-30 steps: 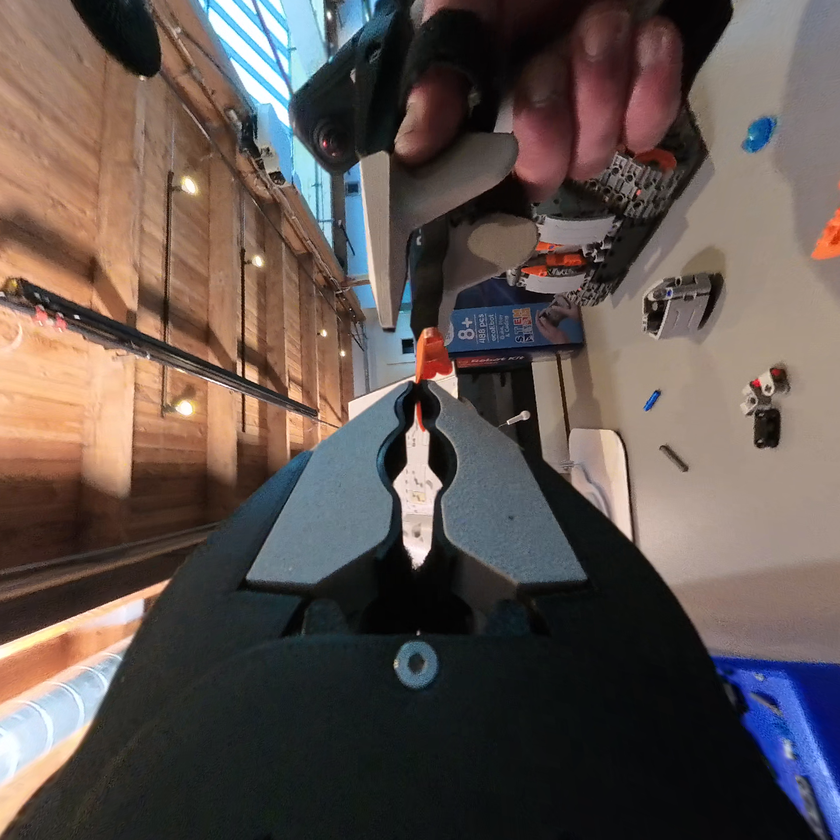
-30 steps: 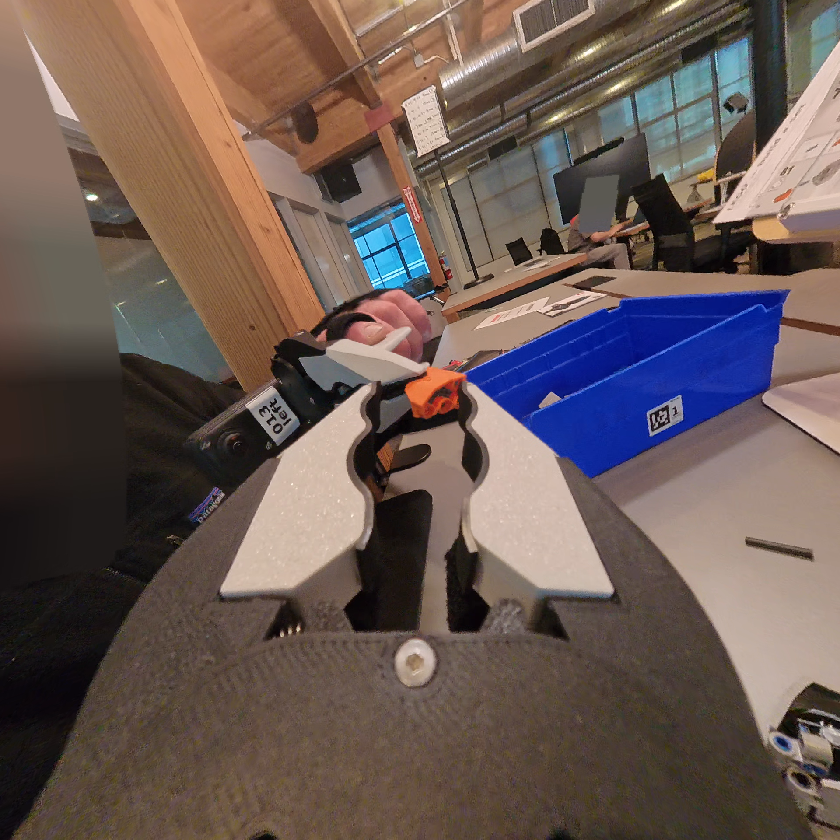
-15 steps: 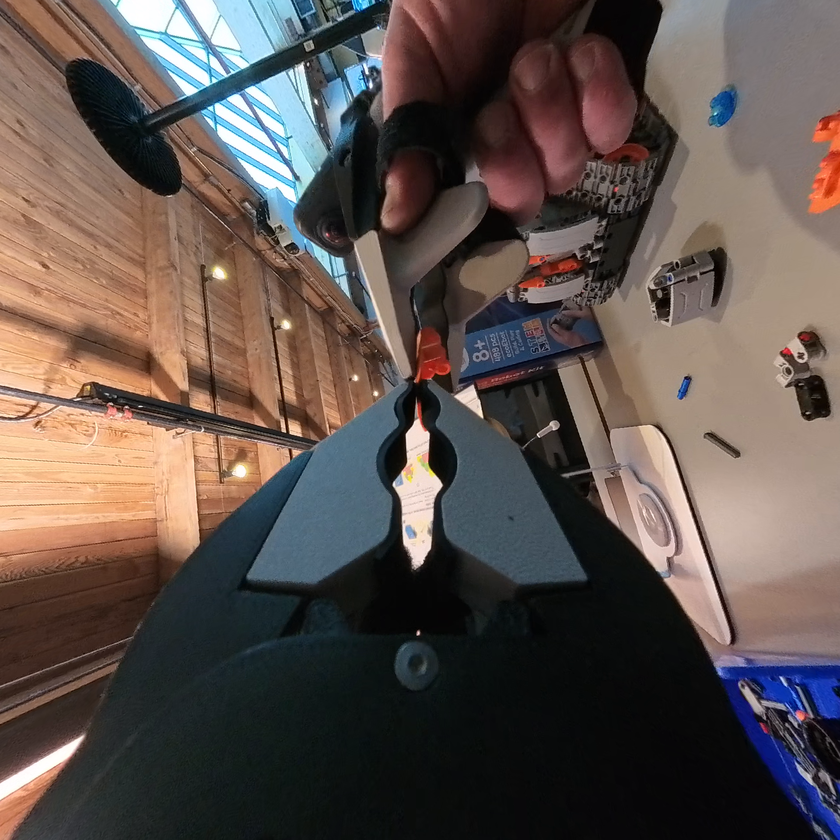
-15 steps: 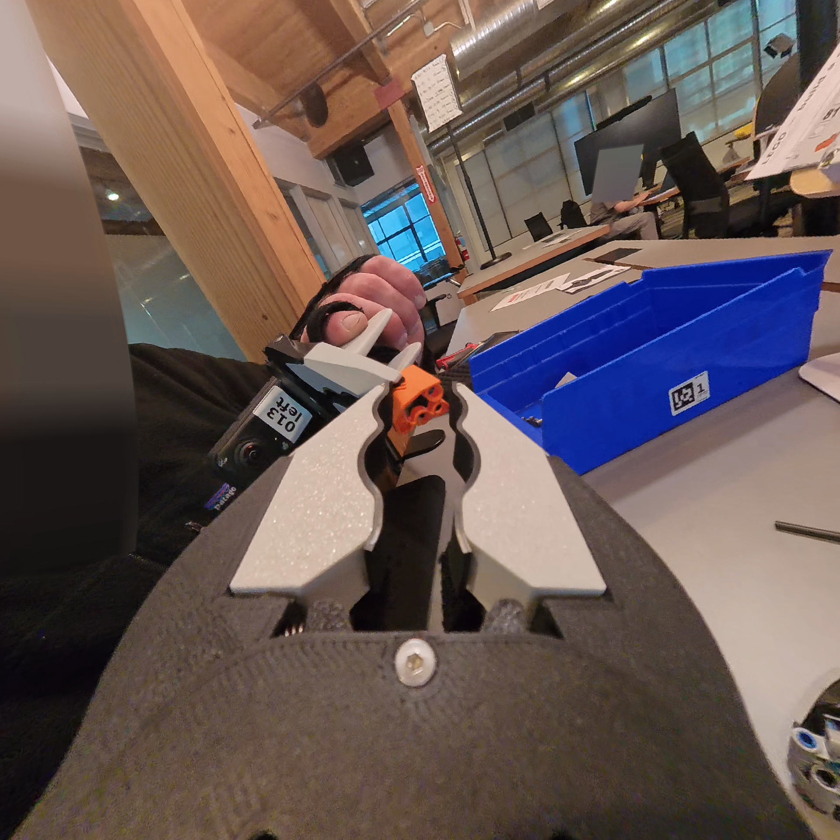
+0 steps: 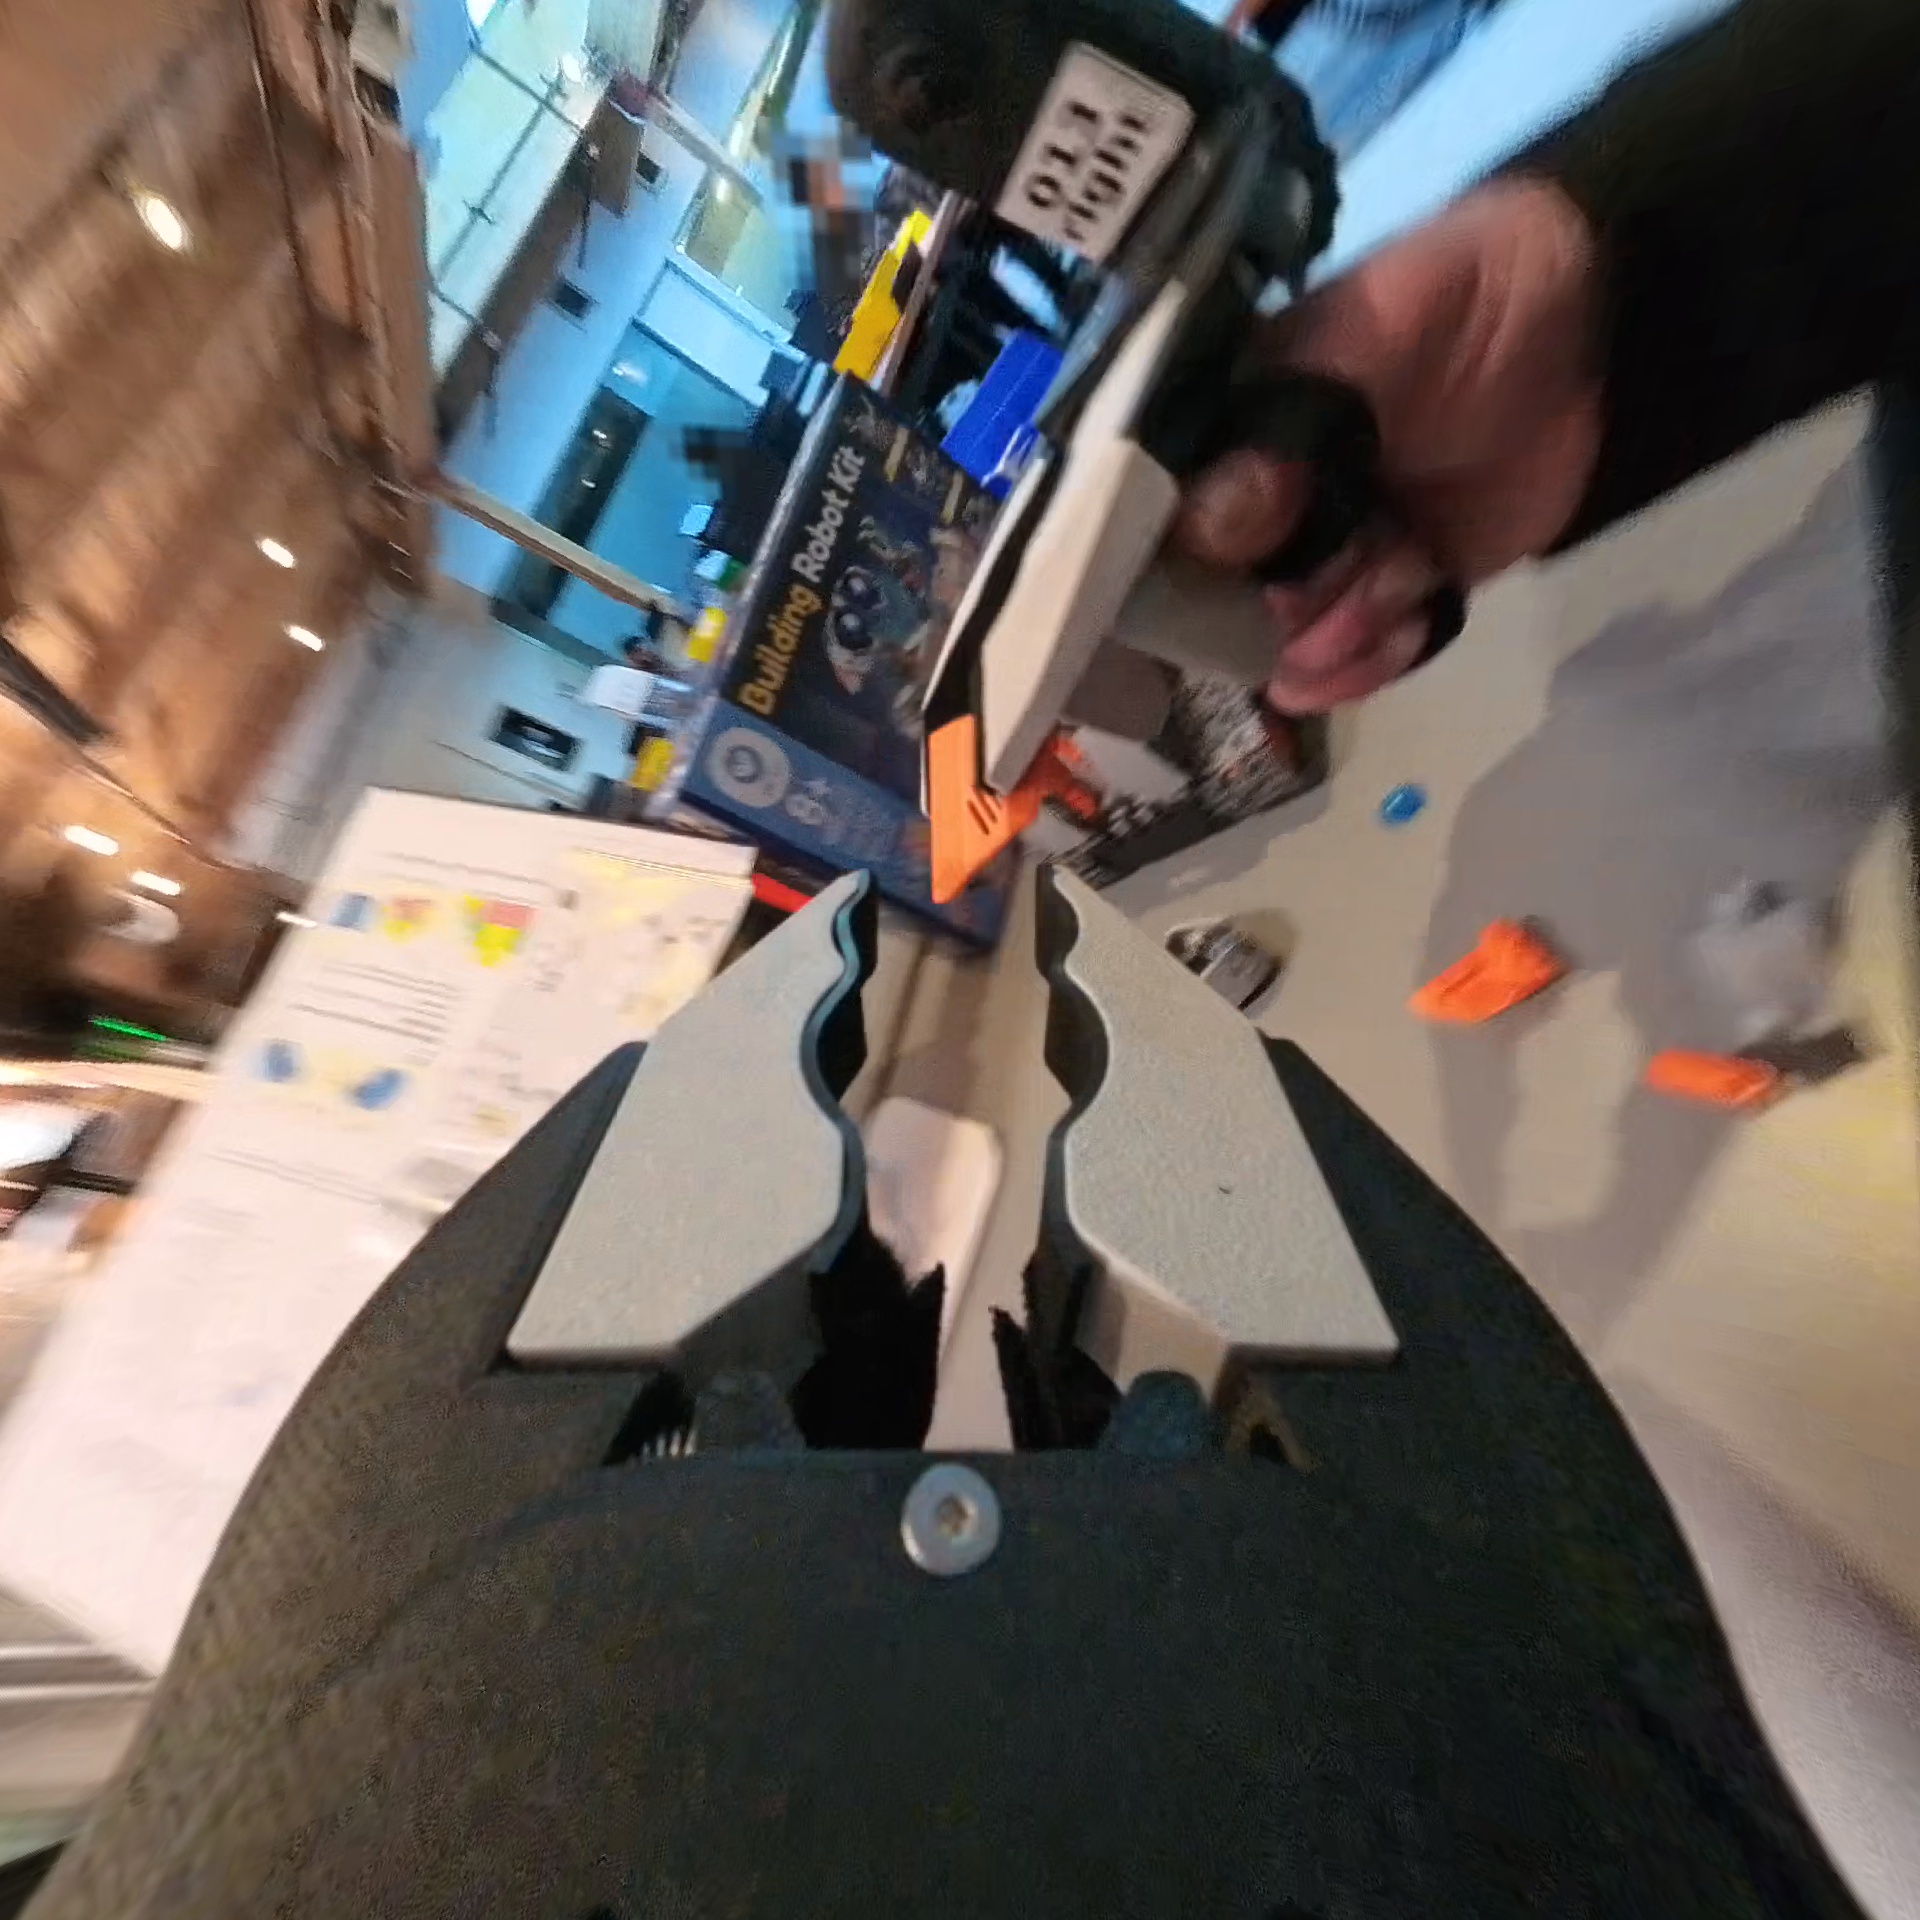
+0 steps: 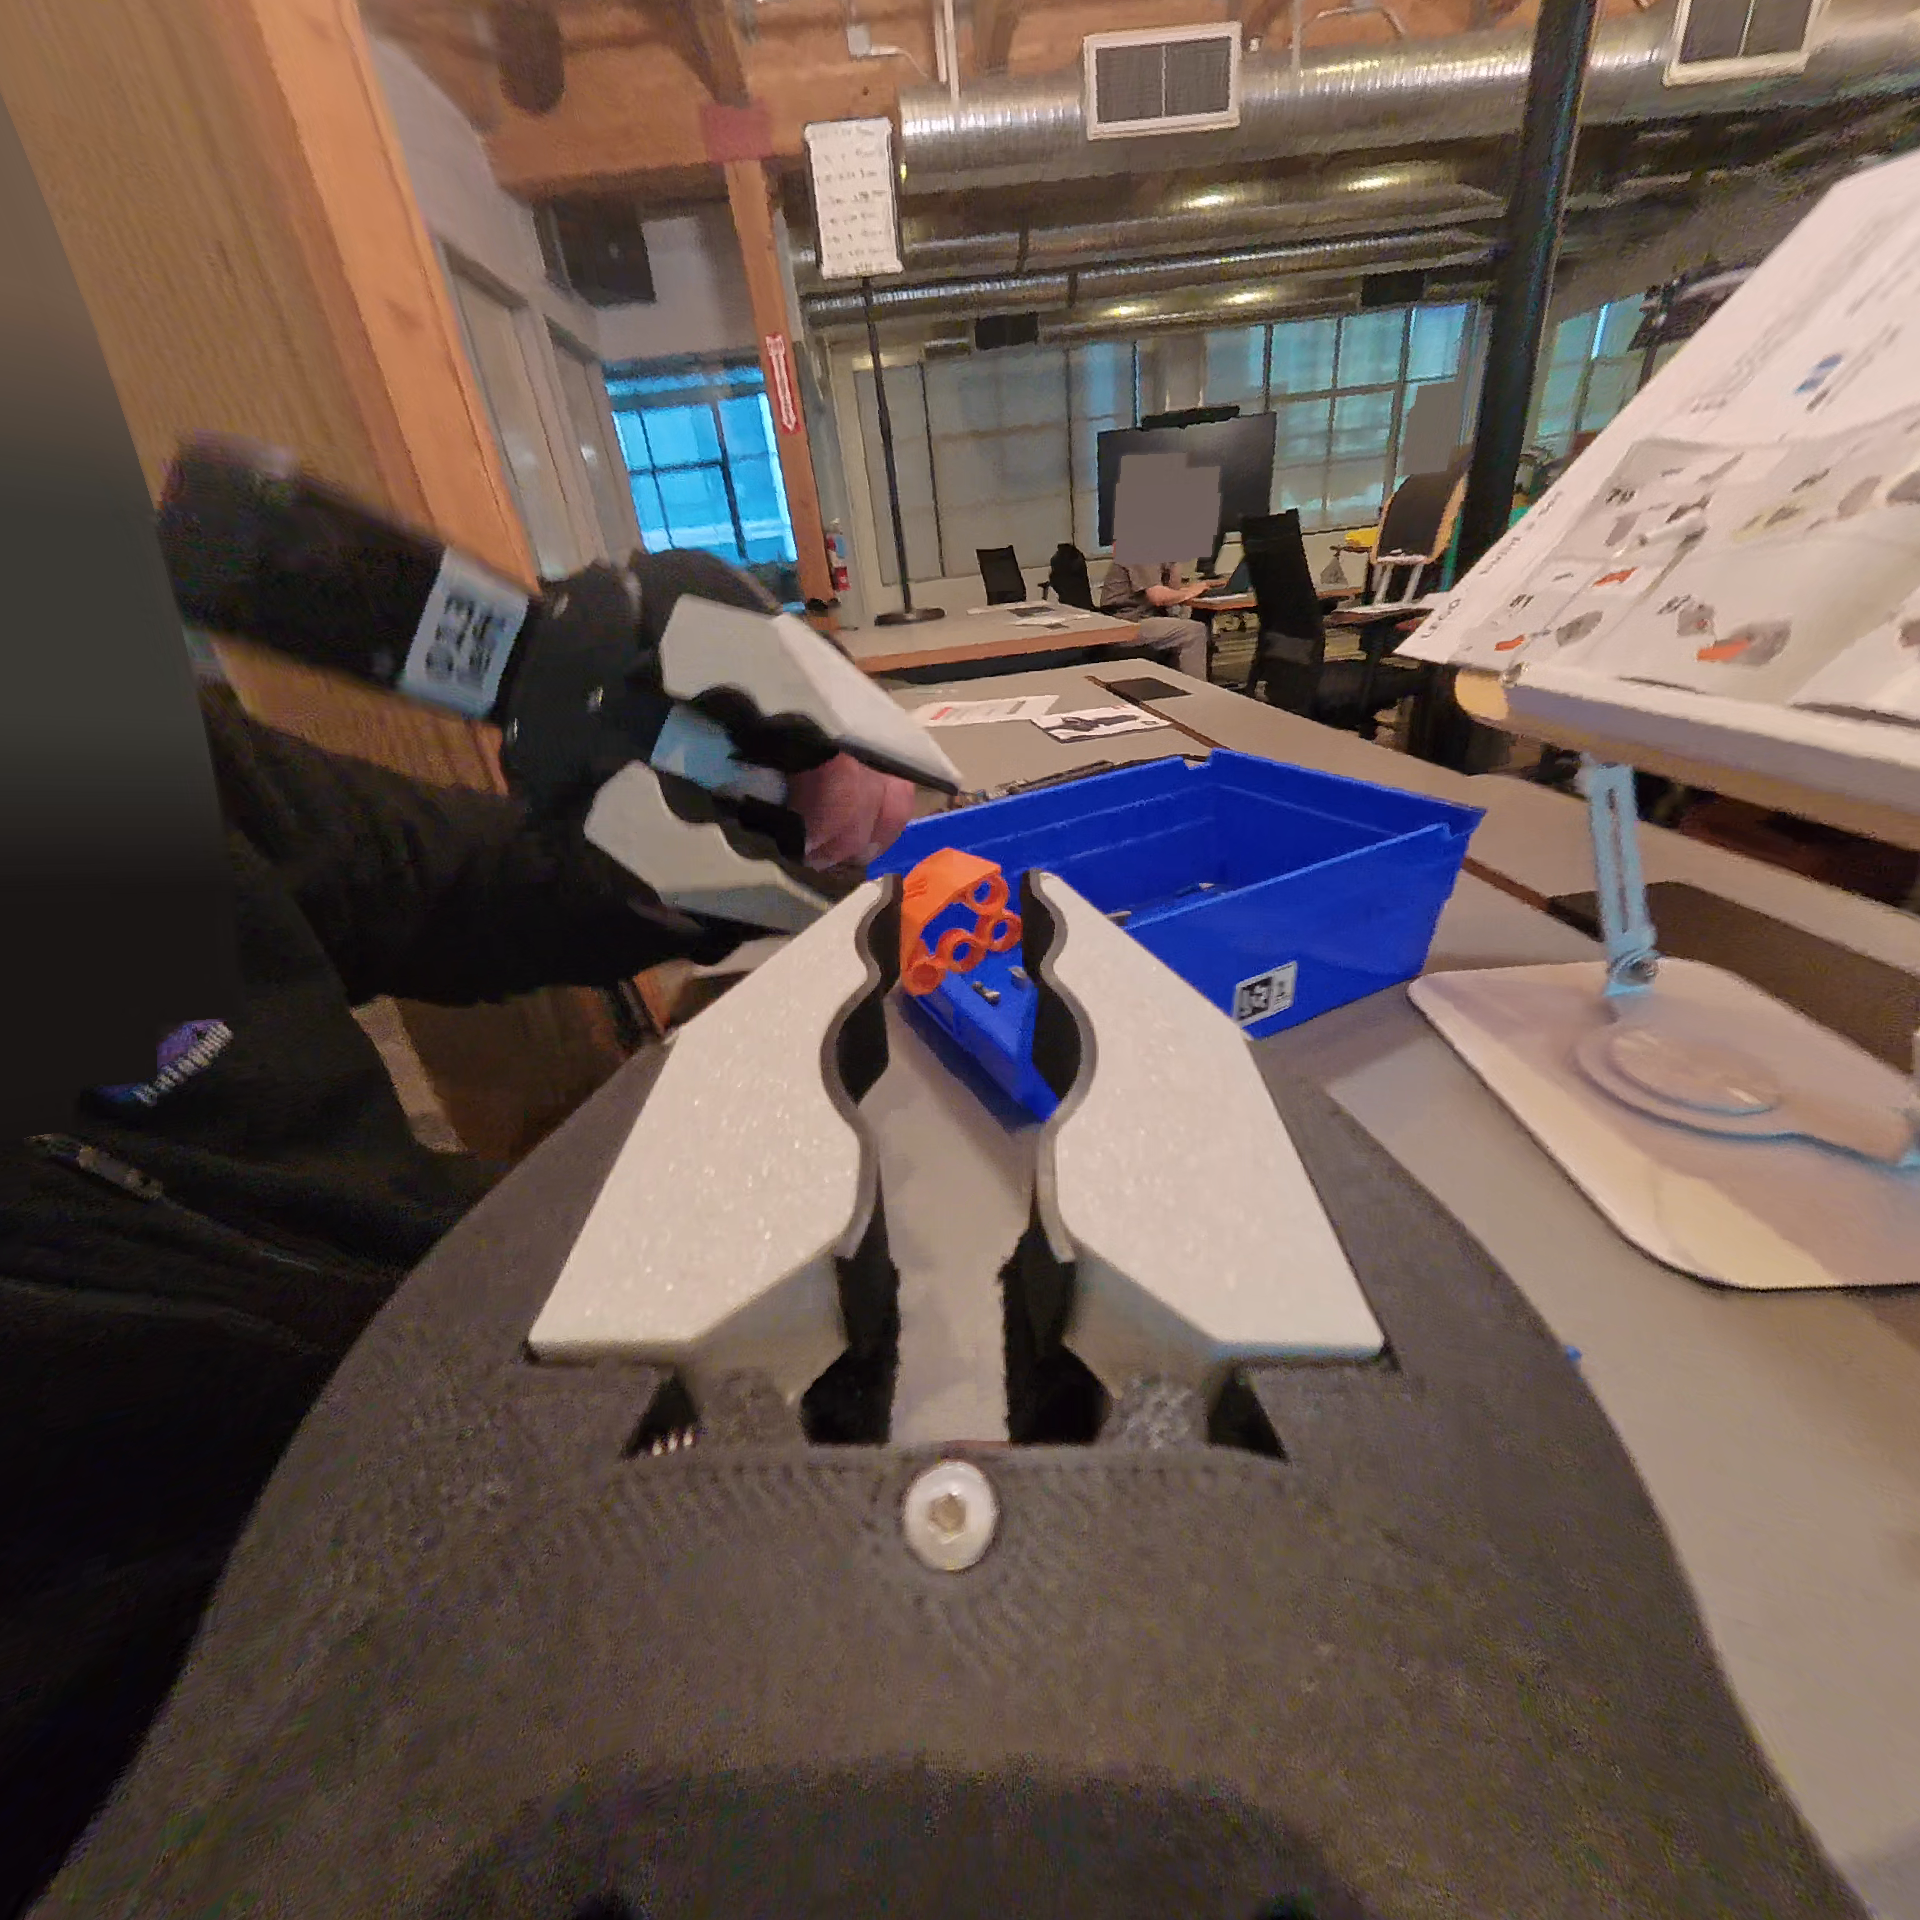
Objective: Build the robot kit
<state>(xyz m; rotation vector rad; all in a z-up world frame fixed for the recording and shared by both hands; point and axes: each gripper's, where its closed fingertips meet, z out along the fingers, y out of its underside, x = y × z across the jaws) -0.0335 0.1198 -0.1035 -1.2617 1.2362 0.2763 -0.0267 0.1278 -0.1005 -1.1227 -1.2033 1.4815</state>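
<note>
Pinching an orange brick (image 6: 951, 920) at frame centre, right gripper (image 6: 956, 914); left gripper (image 5: 951, 914) spread, empty; blue bin (image 6: 1340, 935) just behind.

Left claw (image 5: 951, 904): earlier shut on the thin end of the orange piece (image 6: 951, 925), its jaws now stand apart with nothing between them. Right claw (image 6: 956, 914): alone grips the piece, which has turned so its holed face shows. The two claws, earlier tip to tip, have drawn apart; the left claw (image 6: 831, 831) now lies left of and beyond the right claw's tips.
</note>
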